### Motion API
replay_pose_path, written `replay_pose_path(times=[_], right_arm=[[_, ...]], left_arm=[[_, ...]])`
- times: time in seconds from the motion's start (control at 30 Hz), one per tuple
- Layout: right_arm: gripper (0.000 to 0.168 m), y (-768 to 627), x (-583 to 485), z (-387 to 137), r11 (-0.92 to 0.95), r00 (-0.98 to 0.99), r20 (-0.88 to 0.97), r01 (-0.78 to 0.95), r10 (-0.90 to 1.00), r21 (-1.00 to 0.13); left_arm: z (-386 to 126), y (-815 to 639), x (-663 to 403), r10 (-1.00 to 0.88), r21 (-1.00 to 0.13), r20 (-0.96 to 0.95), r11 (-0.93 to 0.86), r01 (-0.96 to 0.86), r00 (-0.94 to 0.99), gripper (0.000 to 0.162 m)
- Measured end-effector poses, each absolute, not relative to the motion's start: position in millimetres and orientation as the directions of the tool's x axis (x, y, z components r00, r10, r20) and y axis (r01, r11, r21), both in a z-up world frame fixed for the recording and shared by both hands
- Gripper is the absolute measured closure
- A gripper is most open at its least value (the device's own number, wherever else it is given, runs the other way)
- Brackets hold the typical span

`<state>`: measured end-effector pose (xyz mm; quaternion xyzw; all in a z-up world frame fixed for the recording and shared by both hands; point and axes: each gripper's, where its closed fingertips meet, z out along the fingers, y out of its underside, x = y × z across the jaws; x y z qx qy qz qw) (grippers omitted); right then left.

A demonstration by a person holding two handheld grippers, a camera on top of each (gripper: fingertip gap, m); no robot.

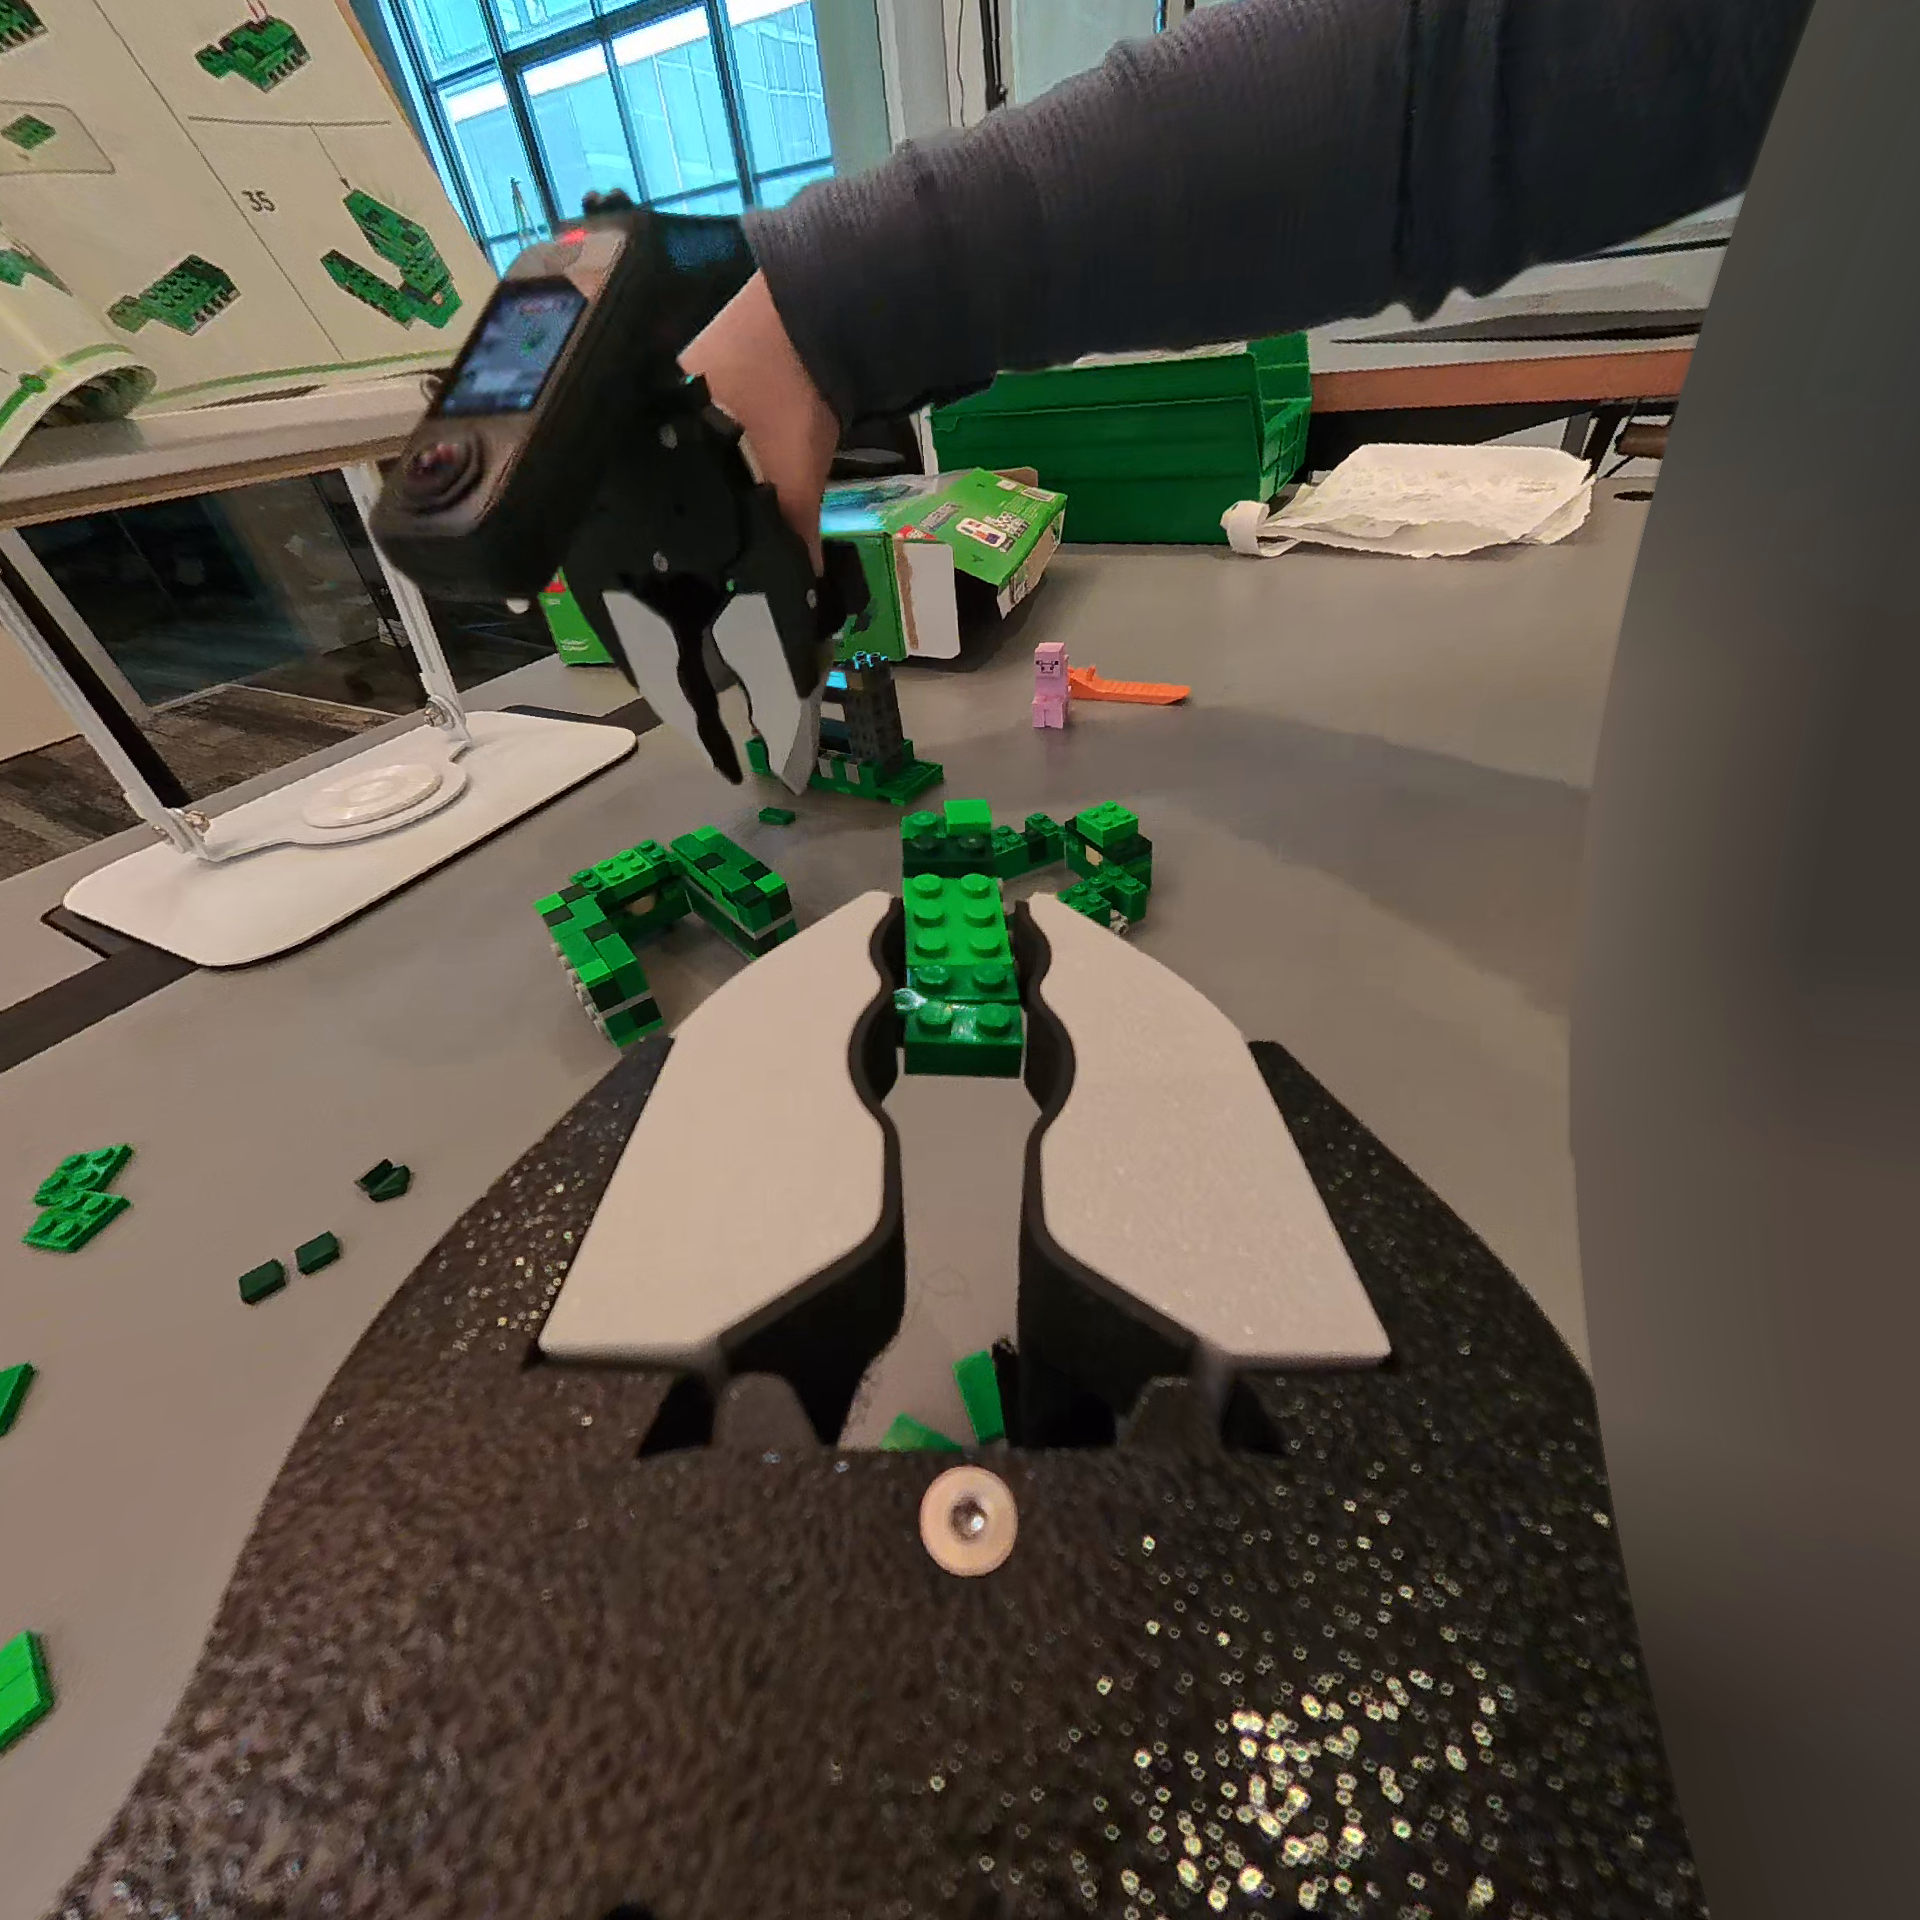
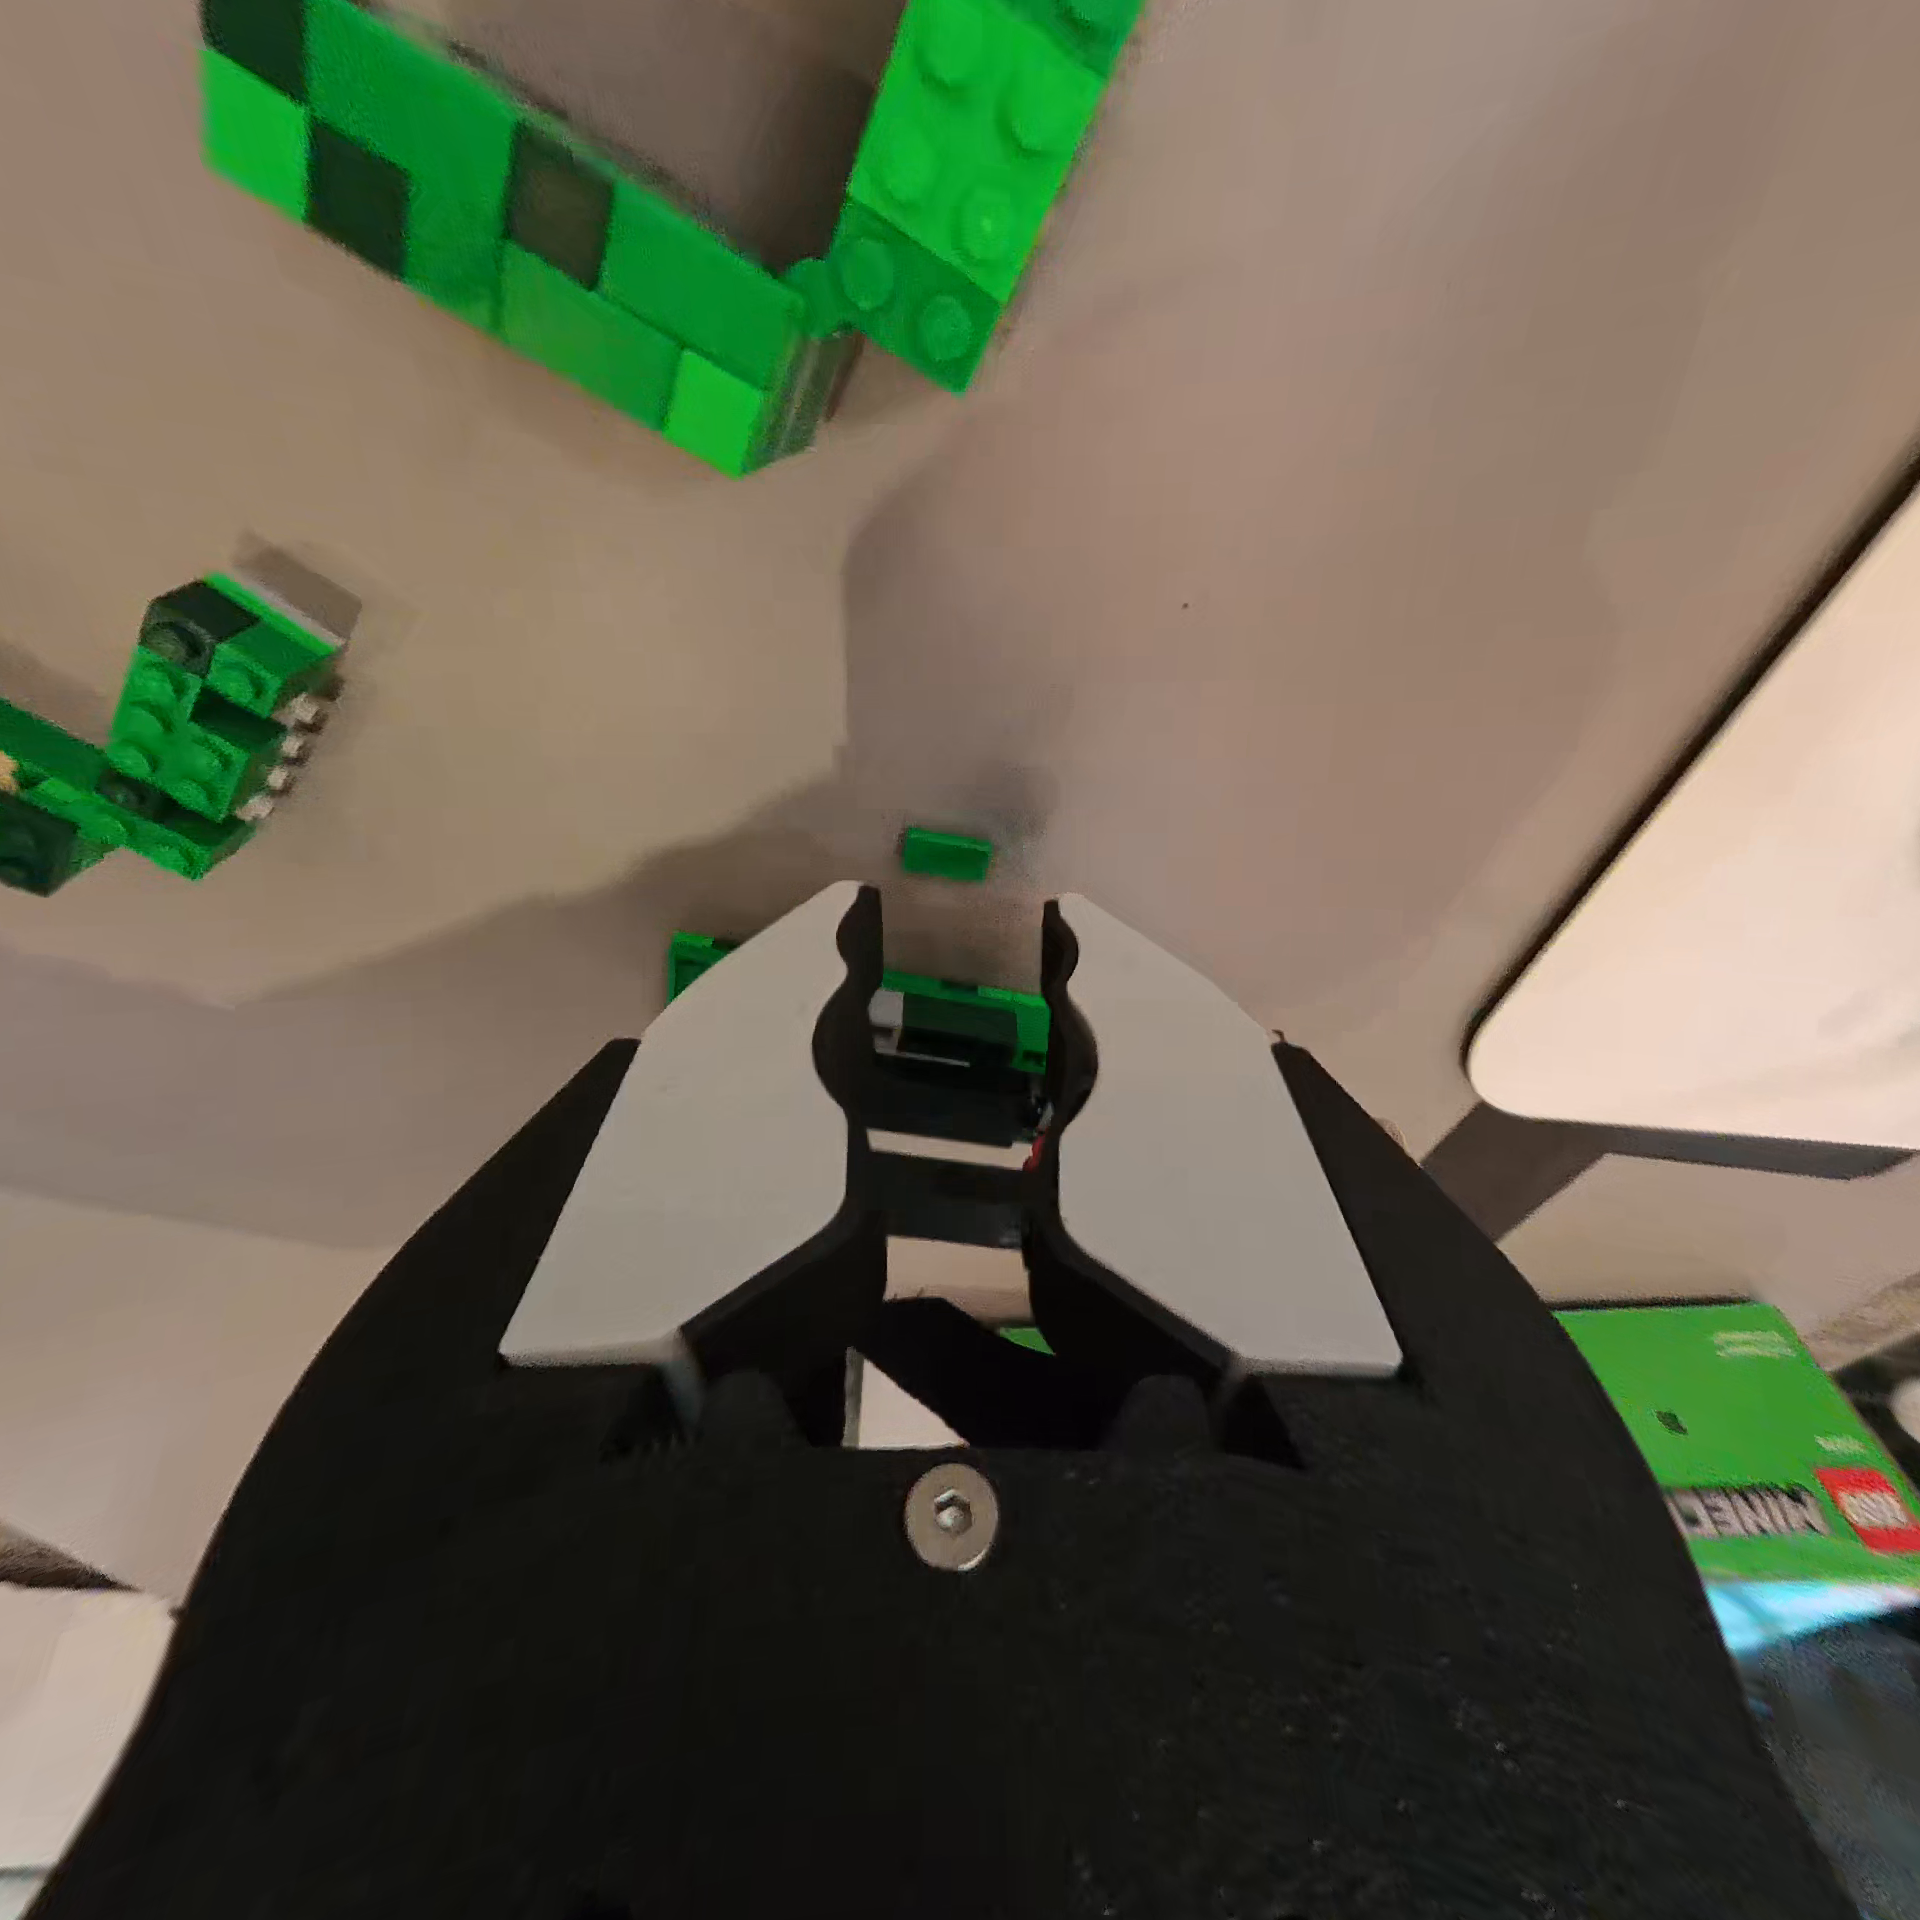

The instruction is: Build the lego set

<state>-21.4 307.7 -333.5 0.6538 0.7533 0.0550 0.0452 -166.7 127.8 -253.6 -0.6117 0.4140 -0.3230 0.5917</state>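
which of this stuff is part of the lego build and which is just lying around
Build: green assembly in the left hand-held gripper, loose green plates, small tile, instruction booklet.

Lying about: pink figure, orange tool, green box, white bag.

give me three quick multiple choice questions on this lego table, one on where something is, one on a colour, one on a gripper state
1. Where does the pink figure stand?
A. beside the orange tool
B. inside the green bin
C. on the booklet

2. What colour is the small flat tile ahead of the right gripper?
A. red
B. green
C. orange

3. What is the left gripper doing?
A. open and empty
B. clamped on a green brick stack
C. holding the box

Answers: 1 A, the figure stands next to the tool on the table; 2 B, the tile is green; 3 B, both fingers press the stack's sides.
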Motion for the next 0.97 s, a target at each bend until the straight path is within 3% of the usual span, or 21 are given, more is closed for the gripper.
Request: replay_pose_path(times=[0.27, 0.37, 0.5, 0.73, 0.97], right_arm=[[0.143, 311.3, -20.7, -345.8, 0.077, -0.071, -0.04, 0.985, 0.997, 0.152], [0.153, 311.3, -21.8, -346.1, 0.085, -0.08, -0.036, 0.986, 0.996, 0.147], [0.153, 307.4, -23.0, -337.9, 0.136, -0.136, -0.008, 0.983, 0.991, 0.124], [0.153, 235.0, -70.9, -286.7, 0.444, -0.431, 0.107, 0.863, 0.896, -0.239], [0.153, 106.7, -108.1, -245.7, 0.731, -0.747, 0.155, 0.548, 0.647, -0.407]], left_arm=[[-252.1, 126.2, -165.0, -0.896, -0.992, -0.088, 0.041, -0.116, 0.436, 0.143], [-252.6, 125.5, -163.7, -0.898, -0.992, -0.09, 0.042, -0.12, 0.431, 0.143], [-253.0, 125.8, -164.1, -0.896, -0.991, -0.094, 0.044, -0.123, 0.435, 0.143], [-250.1, 122.8, -163.3, -0.905, -0.993, -0.086, 0.042, -0.113, 0.417, 0.143], [-250.5, 57.7, -133.0, -0.996, -0.996, 0.049, -0.044, -0.072, -0.069, 0.143]])
